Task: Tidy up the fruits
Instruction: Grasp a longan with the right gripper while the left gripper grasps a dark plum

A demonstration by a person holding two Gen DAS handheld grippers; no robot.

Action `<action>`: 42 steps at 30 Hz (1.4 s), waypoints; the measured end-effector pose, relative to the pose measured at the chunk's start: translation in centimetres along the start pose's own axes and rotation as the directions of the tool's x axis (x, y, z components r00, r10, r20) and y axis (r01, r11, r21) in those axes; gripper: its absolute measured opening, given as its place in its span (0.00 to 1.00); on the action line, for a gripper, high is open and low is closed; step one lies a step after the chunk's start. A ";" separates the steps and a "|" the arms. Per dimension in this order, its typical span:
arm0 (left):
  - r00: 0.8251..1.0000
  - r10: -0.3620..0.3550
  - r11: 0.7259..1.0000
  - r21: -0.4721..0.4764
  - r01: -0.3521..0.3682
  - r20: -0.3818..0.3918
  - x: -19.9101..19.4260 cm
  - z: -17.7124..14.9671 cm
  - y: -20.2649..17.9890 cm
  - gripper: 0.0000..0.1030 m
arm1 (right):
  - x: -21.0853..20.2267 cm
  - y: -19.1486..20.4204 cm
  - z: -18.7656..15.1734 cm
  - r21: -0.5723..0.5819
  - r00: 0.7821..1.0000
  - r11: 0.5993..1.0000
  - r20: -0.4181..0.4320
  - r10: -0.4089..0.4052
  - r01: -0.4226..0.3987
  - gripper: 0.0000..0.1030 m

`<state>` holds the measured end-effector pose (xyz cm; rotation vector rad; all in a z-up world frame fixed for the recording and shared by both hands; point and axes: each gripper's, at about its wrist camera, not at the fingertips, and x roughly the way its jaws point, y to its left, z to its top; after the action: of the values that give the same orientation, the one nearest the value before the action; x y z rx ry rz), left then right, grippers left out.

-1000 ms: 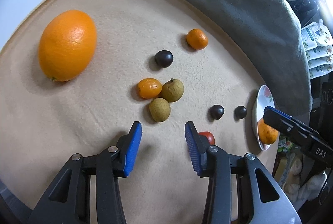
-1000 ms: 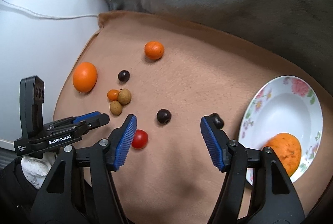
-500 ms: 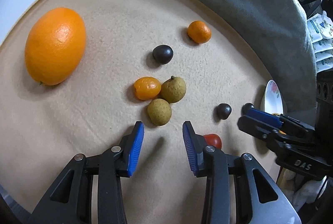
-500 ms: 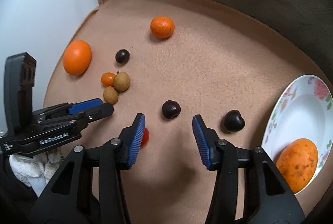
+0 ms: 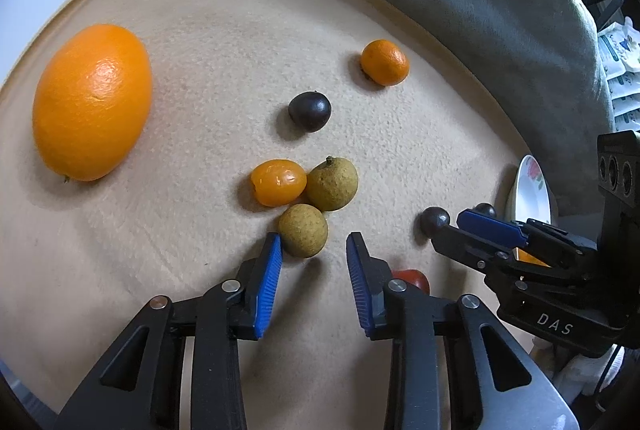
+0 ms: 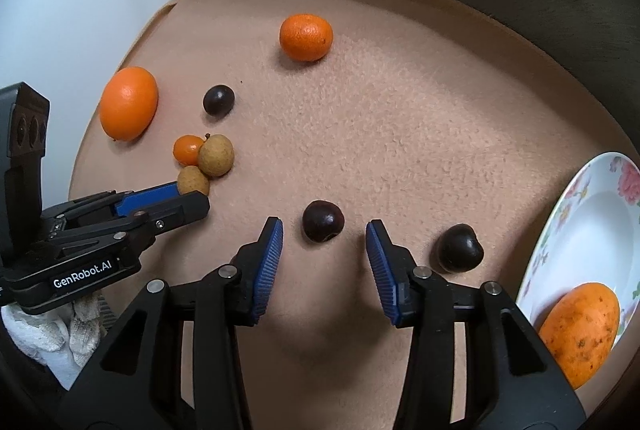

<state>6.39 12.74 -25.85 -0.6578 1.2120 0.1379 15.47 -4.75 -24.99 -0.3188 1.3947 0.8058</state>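
Both hand-held grippers closing on small fruit, nothing pinched yet.
Left hand-held gripper [image 5: 314,250] narrow w/ brown longan [image 5: 303,235] at tips; right hand-held gripper [image 6: 324,242] wider round dark cherry [image 6: 323,221]: could roll off, squirt out.

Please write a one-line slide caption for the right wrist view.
Right gripper, jaws closing, straddles a dark cherry on the tan cloth; a floral plate waits beside it.
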 end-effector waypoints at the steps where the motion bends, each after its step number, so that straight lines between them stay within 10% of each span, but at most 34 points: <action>1: 1.000 0.002 1.000 0.000 -0.002 -0.002 0.1 0.1 -0.1 0.30 | 0.0 0.0 0.0 0.000 1.000 1.000 0.000 -0.001 0.001 0.44; 42: 0.999 0.022 0.999 0.038 -0.023 0.031 -0.9 0.2 -1.3 0.21 | -2.0 -0.9 -0.2 0.001 0.999 1.000 0.050 0.006 -0.006 0.24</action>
<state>6.77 12.07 -24.49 -0.6067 1.1898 0.1430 15.97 -6.16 -23.37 -0.2915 1.3495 0.8127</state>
